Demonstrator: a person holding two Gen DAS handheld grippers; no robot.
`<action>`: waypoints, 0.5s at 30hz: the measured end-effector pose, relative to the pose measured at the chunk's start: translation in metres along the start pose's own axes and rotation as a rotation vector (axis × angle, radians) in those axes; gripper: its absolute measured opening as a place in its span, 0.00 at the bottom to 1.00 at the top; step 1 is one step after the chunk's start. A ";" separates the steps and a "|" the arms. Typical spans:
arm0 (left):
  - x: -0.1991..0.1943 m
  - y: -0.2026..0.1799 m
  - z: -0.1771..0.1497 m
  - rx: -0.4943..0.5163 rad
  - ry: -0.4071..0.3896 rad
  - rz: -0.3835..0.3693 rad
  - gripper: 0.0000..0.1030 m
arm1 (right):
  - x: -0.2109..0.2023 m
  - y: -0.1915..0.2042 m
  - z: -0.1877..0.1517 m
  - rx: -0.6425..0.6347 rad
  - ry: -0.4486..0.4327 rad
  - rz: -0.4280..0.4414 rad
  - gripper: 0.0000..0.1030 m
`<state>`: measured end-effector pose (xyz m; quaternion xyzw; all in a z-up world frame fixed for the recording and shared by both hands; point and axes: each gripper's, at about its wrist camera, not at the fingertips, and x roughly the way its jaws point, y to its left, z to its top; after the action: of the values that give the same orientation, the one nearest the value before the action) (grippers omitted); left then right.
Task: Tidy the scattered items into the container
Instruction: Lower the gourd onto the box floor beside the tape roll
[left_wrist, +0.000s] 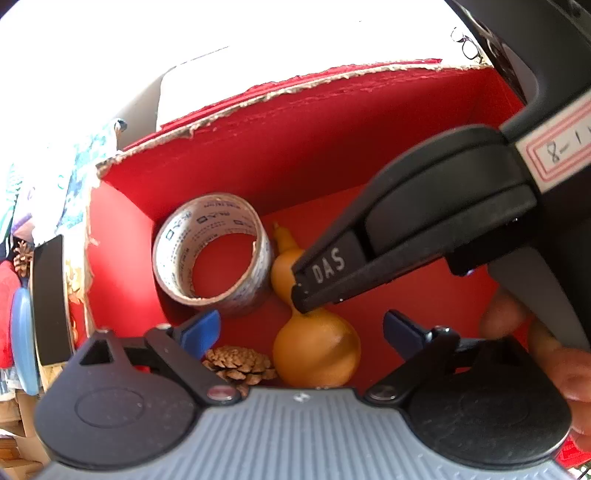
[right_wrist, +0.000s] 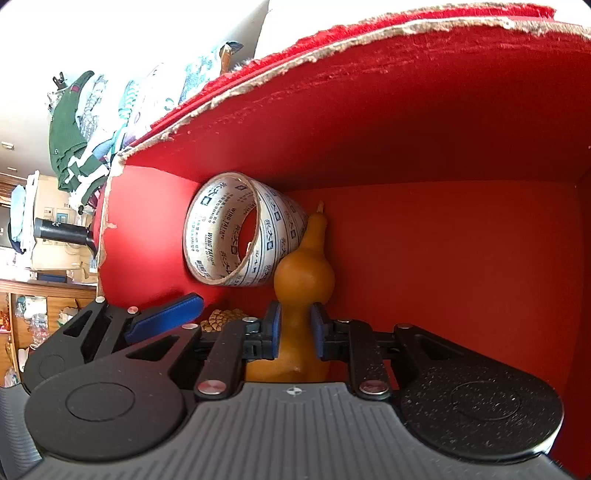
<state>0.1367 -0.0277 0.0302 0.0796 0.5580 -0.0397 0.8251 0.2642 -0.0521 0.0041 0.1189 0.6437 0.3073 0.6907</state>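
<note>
My right claw (right_wrist: 294, 334) squeezes the orange gourd (right_wrist: 303, 273) at its neck, inside the red box (right_wrist: 443, 147). My left claw (left_wrist: 301, 328) is wide with nothing in it. The tape roll (right_wrist: 236, 229) and pine cone (left_wrist: 240, 363) lie beside the gourd.

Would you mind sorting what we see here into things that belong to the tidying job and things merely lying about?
Part of the job:
- red box, the container
- gourd, gripped by the right gripper
- tape roll, inside the box
- pine cone, inside the box
- left gripper, open over the box

Lying about:
- clothes pile
- second pine cone, outside the box
</note>
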 end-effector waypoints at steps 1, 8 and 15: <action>-0.001 -0.002 -0.001 0.000 -0.001 -0.001 0.95 | 0.000 0.000 0.000 0.000 -0.005 -0.002 0.23; -0.007 -0.017 -0.012 0.019 -0.003 0.005 0.95 | -0.004 -0.001 -0.002 -0.021 0.000 -0.023 0.23; -0.013 -0.030 -0.018 0.019 -0.001 0.001 0.95 | -0.007 0.006 -0.006 -0.084 -0.002 -0.061 0.23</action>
<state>0.1105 -0.0539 0.0332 0.0876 0.5570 -0.0447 0.8247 0.2575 -0.0532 0.0124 0.0703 0.6327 0.3129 0.7049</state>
